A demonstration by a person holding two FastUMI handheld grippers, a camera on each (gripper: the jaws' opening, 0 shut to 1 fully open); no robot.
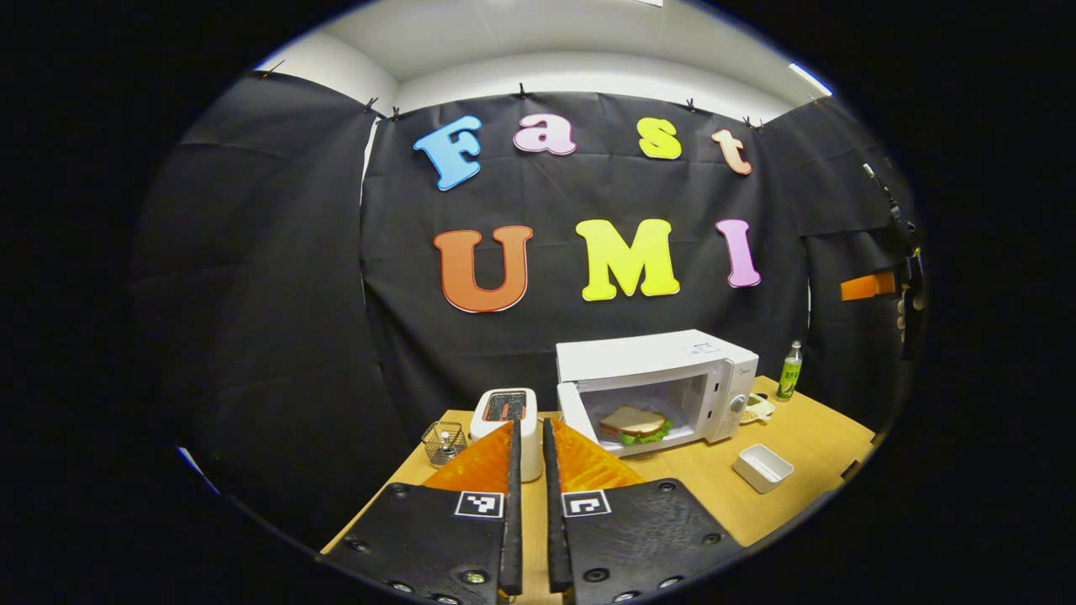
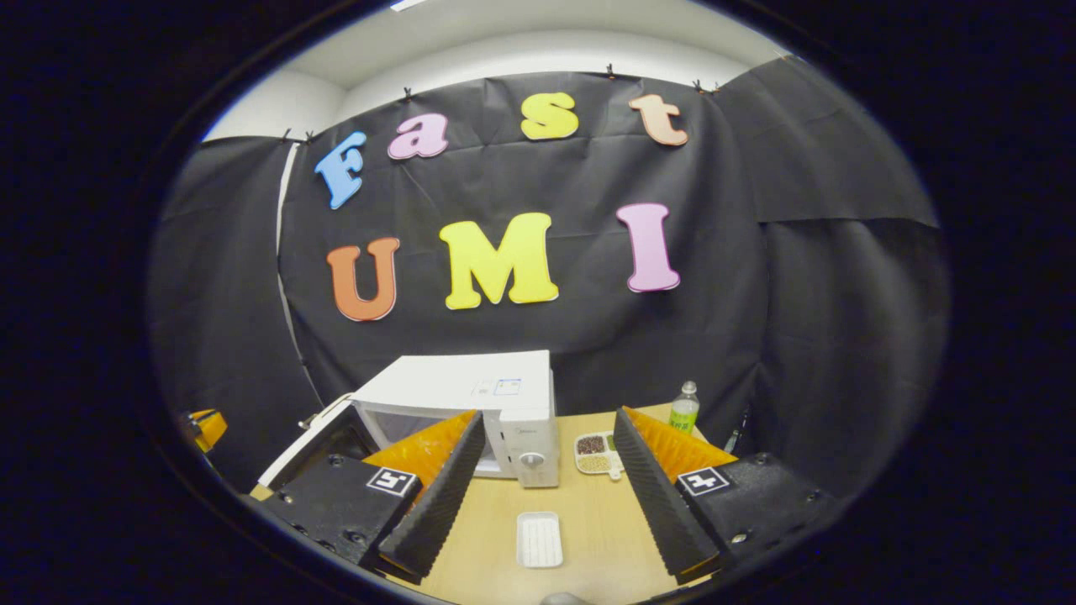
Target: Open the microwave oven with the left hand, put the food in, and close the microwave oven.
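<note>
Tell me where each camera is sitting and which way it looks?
Left gripper view: rides the left gripper, fingers nearly together, facing the open white microwave oven holding a sandwich.
Right gripper view: rides the right gripper, fingers wide apart, facing the microwave oven's control side above a white rectangular tray.
Both share: the microwave oven, tray, green-labelled bottle and wooden table.

Black cloth wall (image 1: pixel 277 277), white ceiling (image 1: pixel 546 34) above, light wooden table (image 1: pixel 807 437) below
</note>
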